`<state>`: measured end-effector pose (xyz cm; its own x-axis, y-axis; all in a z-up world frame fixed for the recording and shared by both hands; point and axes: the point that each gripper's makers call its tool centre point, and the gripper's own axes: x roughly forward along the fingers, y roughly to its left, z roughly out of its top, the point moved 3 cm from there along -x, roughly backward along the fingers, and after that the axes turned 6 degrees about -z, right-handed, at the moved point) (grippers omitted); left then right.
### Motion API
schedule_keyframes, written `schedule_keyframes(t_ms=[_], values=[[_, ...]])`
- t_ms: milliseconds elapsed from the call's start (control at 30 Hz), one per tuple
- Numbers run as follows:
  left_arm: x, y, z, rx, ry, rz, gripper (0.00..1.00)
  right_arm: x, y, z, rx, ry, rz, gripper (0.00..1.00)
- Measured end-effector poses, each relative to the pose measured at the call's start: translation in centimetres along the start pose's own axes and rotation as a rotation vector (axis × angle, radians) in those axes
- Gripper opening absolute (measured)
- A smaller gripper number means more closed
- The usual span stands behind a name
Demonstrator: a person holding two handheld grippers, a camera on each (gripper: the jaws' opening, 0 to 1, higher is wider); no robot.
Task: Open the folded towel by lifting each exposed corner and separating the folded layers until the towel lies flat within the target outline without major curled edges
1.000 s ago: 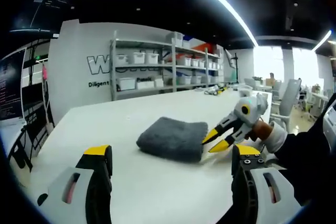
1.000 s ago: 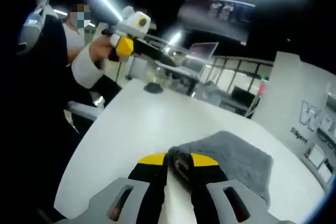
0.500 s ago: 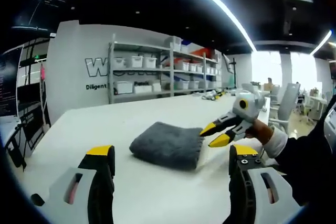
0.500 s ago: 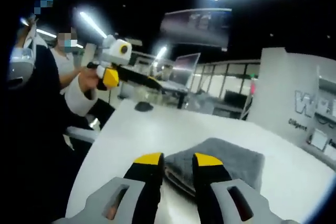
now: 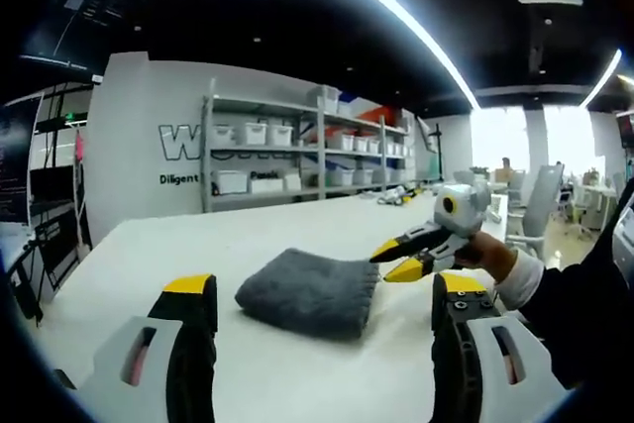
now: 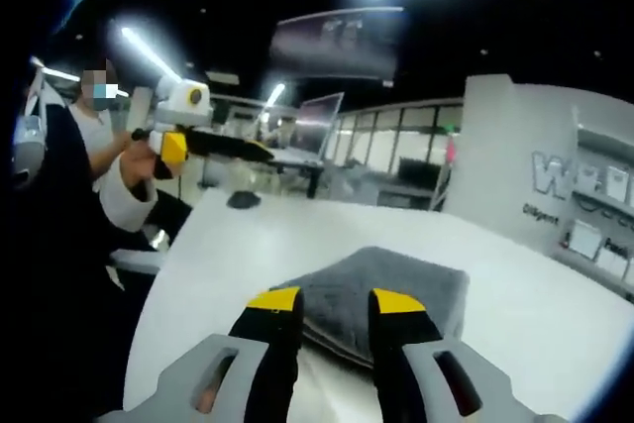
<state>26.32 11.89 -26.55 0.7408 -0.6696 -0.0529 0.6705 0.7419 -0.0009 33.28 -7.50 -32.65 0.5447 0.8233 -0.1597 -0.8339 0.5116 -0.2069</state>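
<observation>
We see the folded grey terry towel (image 5: pixel 309 291) lying crosswise on the white table (image 5: pixel 149 245), right gripper (image 5: pixel 394 259) parted at its right edge, left gripper (image 5: pixel 322 289) wide apart, short of it.

Bare table (image 5: pixel 297 364) rings the towel (image 5: pixel 309 291); seemingly unobstructed.

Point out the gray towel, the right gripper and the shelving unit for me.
gray towel (image 5: pixel 309 290): left gripper view, middle of its top surface.
right gripper (image 5: pixel 392 261): left gripper view, between its yellow fingertips.
shelving unit (image 5: pixel 297 156): left gripper view, on a middle shelf with bins.
</observation>
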Motion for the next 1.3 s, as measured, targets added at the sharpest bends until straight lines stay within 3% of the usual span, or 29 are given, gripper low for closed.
schedule_keyframes(t_ms=[133,367,467,567,800,1300], values=[[0.3,-0.2,-0.4,0.010,0.026,-0.004,0.82,-0.5,-0.8,-0.2,0.010,-0.004,-0.018,0.24],[0.9,-0.8,-0.8,0.003,0.036,-0.019,0.79,-1.2,-2.6,-1.0,-0.011,0.024,-0.076,0.25],[1.0,-0.7,-1.6,0.055,0.085,-0.008,0.74,-1.7,-3.3,-1.2,-0.013,0.028,-0.094,0.25],[1.4,-0.8,-2.1,0.060,0.105,-0.001,0.76,-2.2,-4.0,-1.5,-0.005,0.031,-0.110,0.25],[2.3,-0.9,-2.5,0.011,0.077,-0.022,0.72,-3.0,-5.2,-2.7,-0.014,0.077,-0.140,0.30],[4.5,-0.6,-4.1,-0.026,0.059,-0.056,0.64,-3.2,-7.1,-5.6,-0.017,0.176,-0.194,0.29]])
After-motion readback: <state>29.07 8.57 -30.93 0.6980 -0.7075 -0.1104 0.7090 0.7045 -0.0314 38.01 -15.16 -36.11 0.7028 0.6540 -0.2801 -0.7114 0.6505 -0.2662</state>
